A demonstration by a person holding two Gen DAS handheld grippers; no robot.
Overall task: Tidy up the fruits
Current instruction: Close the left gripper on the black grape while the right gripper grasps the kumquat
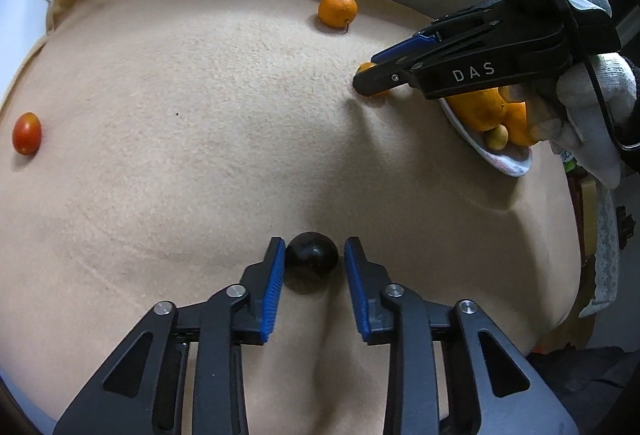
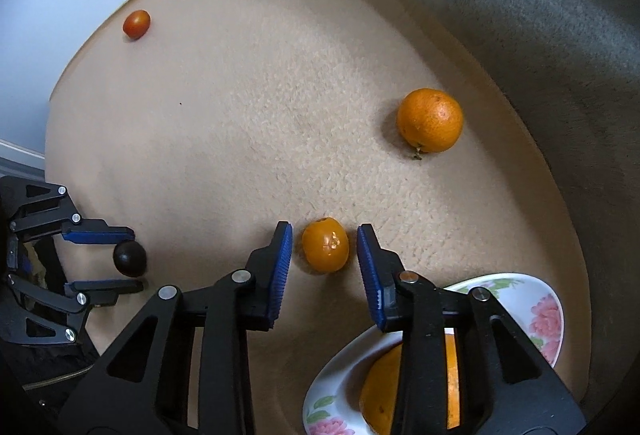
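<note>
Two grips near closure on beige fleece blanket [image 1: 180, 139]: left gripper [image 1: 313, 255] pinching round dark fruit [image 1: 313, 256]; right gripper [image 2: 325, 249] straddling small oval orange fruit [image 2: 325, 245], narrow gaps remaining, beside floral plate [image 2: 552, 315].

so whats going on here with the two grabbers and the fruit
A person is sorting fruit on a tan fleece blanket with two handheld grippers. The left gripper straddles a small dark round fruit; the right gripper straddles a small orange citrus beside a floral plate. A larger orange and a red tomato lie loose.
</note>
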